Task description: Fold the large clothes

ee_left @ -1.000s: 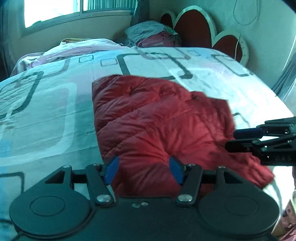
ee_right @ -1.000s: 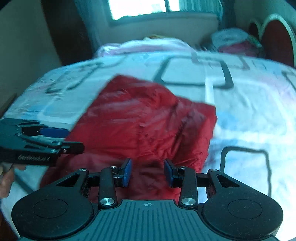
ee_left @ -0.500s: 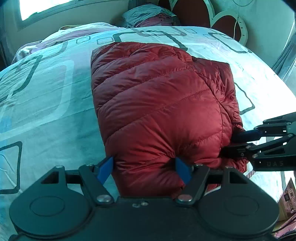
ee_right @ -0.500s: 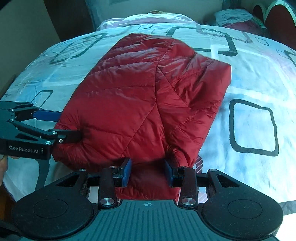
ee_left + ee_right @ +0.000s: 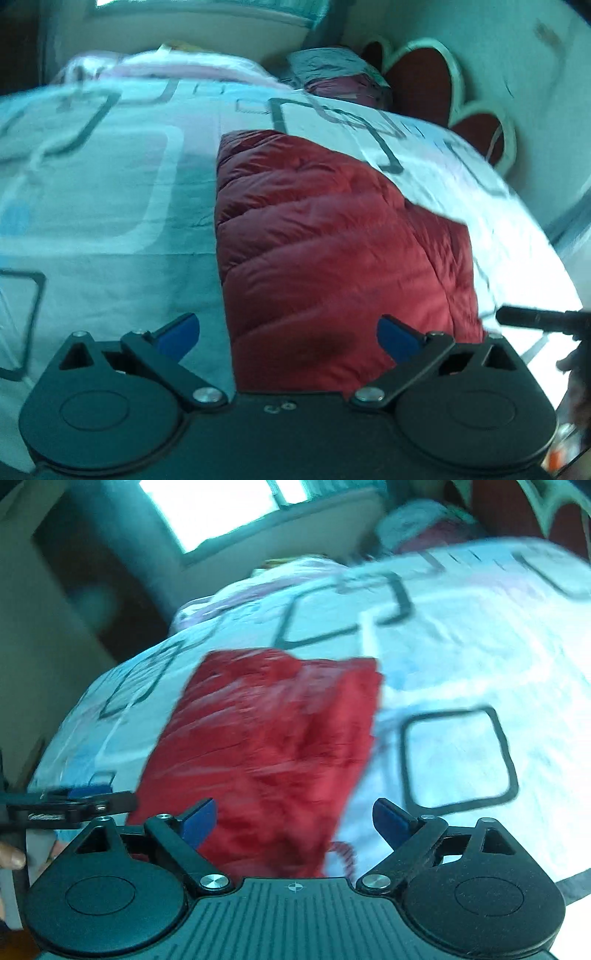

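Note:
A red quilted puffer jacket (image 5: 332, 251) lies folded into a compact block on the bed; it also shows, blurred, in the right wrist view (image 5: 273, 746). My left gripper (image 5: 288, 336) is open and empty, its blue pads spread wide just above the jacket's near edge. My right gripper (image 5: 295, 821) is open and empty too, held back from the jacket's near end. The right gripper shows at the right edge of the left wrist view (image 5: 543, 319). The left gripper shows at the left edge of the right wrist view (image 5: 74, 805).
The bed (image 5: 92, 206) has a pale sheet with dark square outlines. Pillows and bedding (image 5: 336, 74) are piled at the far end by a red scalloped headboard (image 5: 424, 85). A window (image 5: 221, 509) sits behind.
Both grippers have opened wide, let go of the jacket and drawn back from it. The jacket rests folded on the bed.

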